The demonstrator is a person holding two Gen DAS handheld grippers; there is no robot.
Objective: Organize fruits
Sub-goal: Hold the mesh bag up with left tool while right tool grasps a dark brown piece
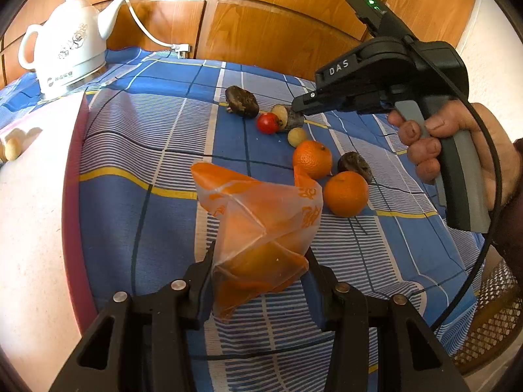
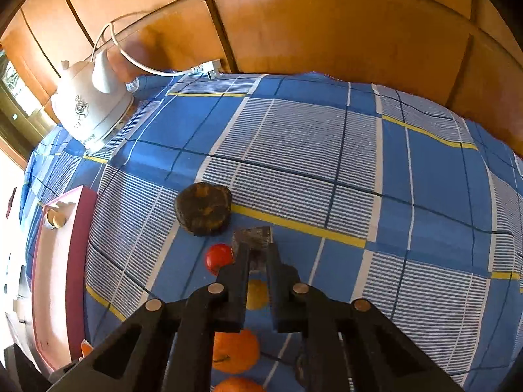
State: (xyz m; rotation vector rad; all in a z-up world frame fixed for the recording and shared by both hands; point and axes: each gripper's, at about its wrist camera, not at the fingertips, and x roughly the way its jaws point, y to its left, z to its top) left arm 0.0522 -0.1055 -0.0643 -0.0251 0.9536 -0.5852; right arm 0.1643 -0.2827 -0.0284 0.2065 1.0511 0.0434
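My left gripper (image 1: pixel 260 258) is shut on an orange plastic bag (image 1: pixel 261 228) with an orange fruit inside, held above the blue checked cloth (image 1: pixel 163 150). Beyond it lie two oranges (image 1: pixel 345 193), a red tomato (image 1: pixel 267 122), a small yellow fruit (image 1: pixel 296 137) and two dark wrinkled fruits (image 1: pixel 242 101). My right gripper (image 2: pixel 258 251) is shut on a grey-brown piece of fruit (image 2: pixel 253 238), just off the cloth, beside the tomato (image 2: pixel 218 257) and a dark fruit (image 2: pixel 202 209). The right gripper also shows in the left wrist view (image 1: pixel 299 104).
A white electric kettle (image 1: pixel 65 45) with its cord stands at the back left. A pink-rimmed white tray (image 1: pixel 32 212) with small pale items lies at the left. Wooden panels (image 1: pixel 278 26) back the table. A wicker chair (image 1: pixel 490 320) is at the right.
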